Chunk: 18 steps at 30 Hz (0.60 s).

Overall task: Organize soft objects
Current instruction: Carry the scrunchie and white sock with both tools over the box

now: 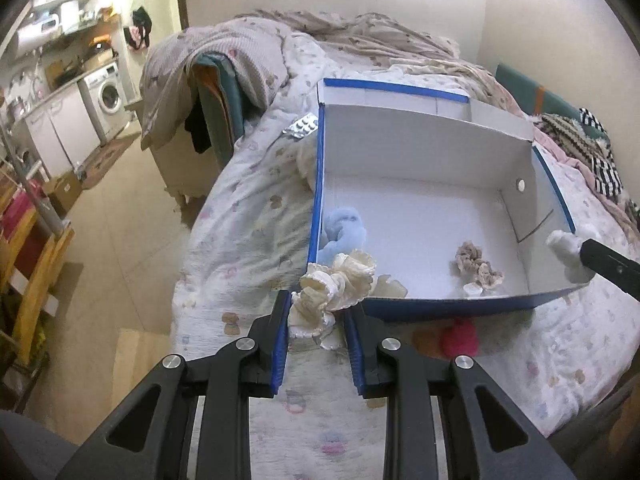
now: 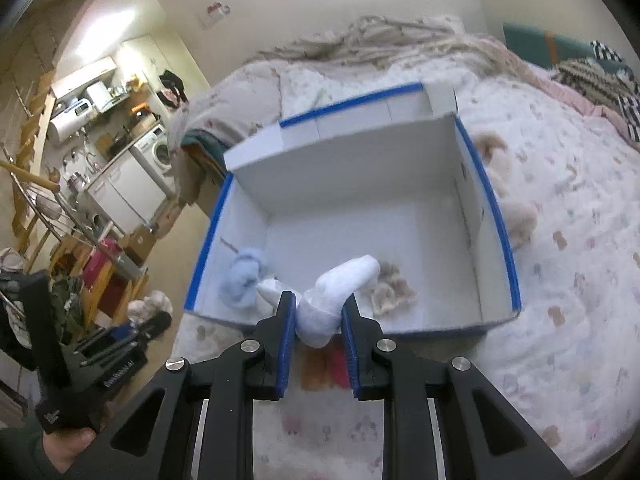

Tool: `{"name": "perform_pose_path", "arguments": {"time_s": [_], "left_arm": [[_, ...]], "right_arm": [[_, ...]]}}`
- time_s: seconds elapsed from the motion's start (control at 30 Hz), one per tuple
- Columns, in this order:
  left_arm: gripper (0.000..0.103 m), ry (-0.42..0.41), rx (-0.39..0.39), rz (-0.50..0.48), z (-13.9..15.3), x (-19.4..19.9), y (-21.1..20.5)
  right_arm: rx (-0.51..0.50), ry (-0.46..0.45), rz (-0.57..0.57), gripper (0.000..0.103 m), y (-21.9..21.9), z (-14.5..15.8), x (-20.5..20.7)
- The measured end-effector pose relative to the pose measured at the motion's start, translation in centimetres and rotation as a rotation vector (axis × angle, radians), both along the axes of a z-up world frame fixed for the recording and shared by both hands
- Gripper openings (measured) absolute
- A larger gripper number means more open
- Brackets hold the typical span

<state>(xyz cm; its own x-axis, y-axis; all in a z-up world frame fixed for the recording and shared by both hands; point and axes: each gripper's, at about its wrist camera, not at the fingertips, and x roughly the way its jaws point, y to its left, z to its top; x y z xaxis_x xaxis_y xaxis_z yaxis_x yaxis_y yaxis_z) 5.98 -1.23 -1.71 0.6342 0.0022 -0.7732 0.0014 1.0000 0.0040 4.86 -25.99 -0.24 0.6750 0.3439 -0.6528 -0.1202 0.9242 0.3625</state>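
Both cameras sit just behind their own fingers and look forward and down onto a bed (image 1: pixel 248 216) with an open box (image 1: pixel 440 304) on it. The left view looks from the box's near left corner, close to its front wall, with the room's kitchen side at far left. The right view looks from nearer the middle of the front wall (image 2: pixel 420 330), straight into the box. Both share the box's inside, the bed cover and the washing machine (image 1: pixel 109 96) in the background.
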Motion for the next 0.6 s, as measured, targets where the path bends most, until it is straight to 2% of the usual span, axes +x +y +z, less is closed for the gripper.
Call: {"name": "perform_pose_path", "arguments": {"time_s": [0.13, 0.3, 0.6], "left_arm": [[0.023, 0.002, -0.003, 0.001, 0.6, 1.3, -0.4], [0.023, 0.012, -0.047, -0.024, 1.9, 3.5, -0.8], [0.023, 0.032, -0.018, -0.031, 2.7, 7.8, -1.7]], "right_arm": [[-0.021, -0.035, 0.004, 0.024, 0.0, 0.6, 0.4], [-0.074, -0.088, -0.005, 0.024, -0.3, 1.4, 1.5], [-0.084, -0.08, -0.023, 0.024, -1.9, 1.5, 5.3]]}}
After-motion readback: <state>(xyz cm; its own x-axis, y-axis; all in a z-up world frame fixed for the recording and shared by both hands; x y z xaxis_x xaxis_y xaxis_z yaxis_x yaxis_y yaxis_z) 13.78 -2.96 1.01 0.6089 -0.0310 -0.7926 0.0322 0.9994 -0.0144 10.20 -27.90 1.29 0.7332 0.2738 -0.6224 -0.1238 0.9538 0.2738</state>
